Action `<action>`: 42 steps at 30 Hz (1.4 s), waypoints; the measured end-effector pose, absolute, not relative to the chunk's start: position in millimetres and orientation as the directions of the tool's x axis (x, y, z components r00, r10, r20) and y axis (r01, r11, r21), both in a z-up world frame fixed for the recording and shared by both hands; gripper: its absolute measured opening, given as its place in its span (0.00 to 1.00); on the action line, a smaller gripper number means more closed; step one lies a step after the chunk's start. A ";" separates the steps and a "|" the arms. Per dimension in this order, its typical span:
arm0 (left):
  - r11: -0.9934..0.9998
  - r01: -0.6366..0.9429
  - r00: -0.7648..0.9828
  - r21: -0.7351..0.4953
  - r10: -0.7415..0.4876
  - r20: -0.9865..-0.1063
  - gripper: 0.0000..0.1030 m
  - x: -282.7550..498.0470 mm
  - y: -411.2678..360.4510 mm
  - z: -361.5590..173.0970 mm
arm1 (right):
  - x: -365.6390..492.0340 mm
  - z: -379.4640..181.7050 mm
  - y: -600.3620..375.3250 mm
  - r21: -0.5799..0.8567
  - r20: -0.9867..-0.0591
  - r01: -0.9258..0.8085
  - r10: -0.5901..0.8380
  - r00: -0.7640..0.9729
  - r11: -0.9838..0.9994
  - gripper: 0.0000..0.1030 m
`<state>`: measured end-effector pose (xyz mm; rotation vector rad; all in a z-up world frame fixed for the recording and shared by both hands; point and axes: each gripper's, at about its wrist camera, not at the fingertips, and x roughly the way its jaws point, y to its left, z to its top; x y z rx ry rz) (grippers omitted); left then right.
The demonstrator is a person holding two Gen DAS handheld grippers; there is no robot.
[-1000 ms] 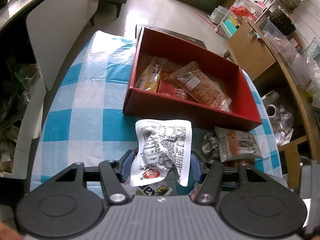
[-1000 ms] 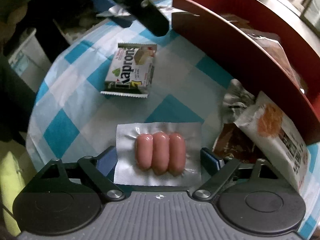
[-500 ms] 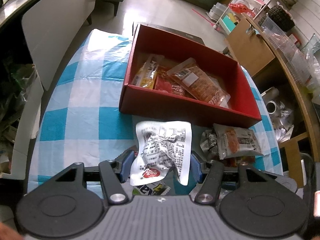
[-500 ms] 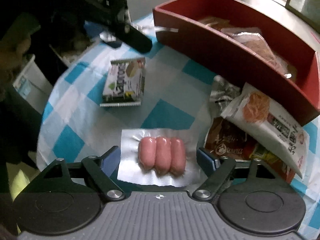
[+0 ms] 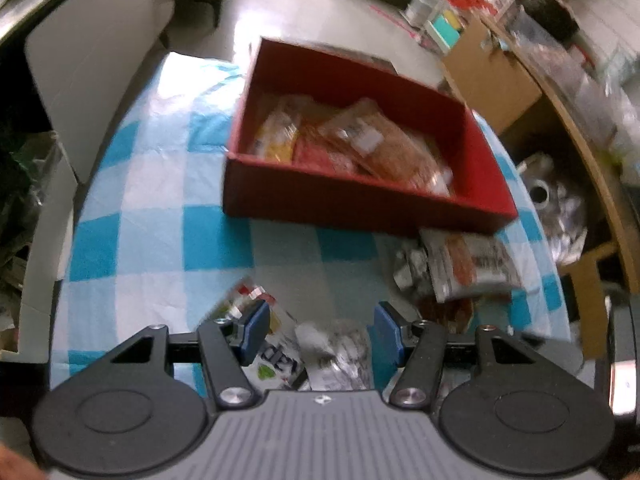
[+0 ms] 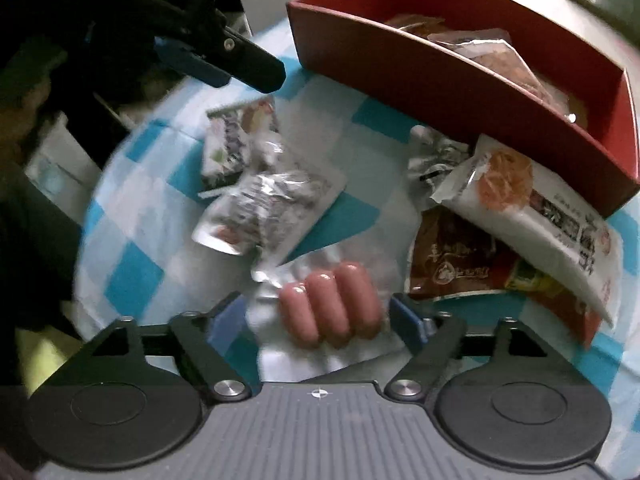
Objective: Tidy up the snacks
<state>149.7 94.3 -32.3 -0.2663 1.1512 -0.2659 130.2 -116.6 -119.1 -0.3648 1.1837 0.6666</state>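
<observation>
The right hand-held gripper is opening around the vacuum-sealed pink sausage pack; the left hand-held gripper hangs parted, empty, over the crumpled white printed packet.

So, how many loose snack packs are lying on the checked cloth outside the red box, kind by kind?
Sausage pack: 1
Wafer pack: 1
White pouches: 2
Silver packet: 1
Brown-red packet: 1
Total: 6
</observation>
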 end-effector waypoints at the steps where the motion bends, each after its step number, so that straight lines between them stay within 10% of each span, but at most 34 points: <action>1: 0.936 0.080 0.368 -0.343 -0.347 -0.862 0.50 147.6 90.8 -34.5 | 130.1 -120.6 -115.4 0.085 -0.930 -0.654 0.295 0.218 0.752 0.91; 10: 0.905 -0.023 0.286 -0.425 -0.401 -0.870 0.51 110.9 90.1 -56.6 | 111.4 -135.9 -105.2 -0.078 -0.924 -0.797 0.257 0.283 0.599 1.00; 21: 0.946 -0.084 0.297 -0.314 -0.277 -0.914 0.61 123.4 36.6 -79.4 | 102.8 -126.1 -150.2 0.064 -0.913 -0.670 0.313 0.260 0.740 1.00; 25: 0.987 -0.031 0.352 -0.159 -0.138 -0.926 0.35 115.6 14.9 -76.9 | 101.4 -125.9 -156.4 0.086 -0.902 -0.640 0.333 0.276 0.763 1.00; 30: 0.979 -0.044 0.357 -0.200 -0.172 -0.918 0.33 110.2 20.7 -76.1 | 101.3 -124.0 -159.8 0.073 -0.909 -0.658 0.321 0.265 0.750 0.99; 42: 0.937 -0.009 0.387 -0.350 -0.319 -0.865 0.31 101.9 46.2 -51.0 | 99.3 -112.2 -163.1 0.054 -0.899 -0.621 0.309 0.311 0.782 0.52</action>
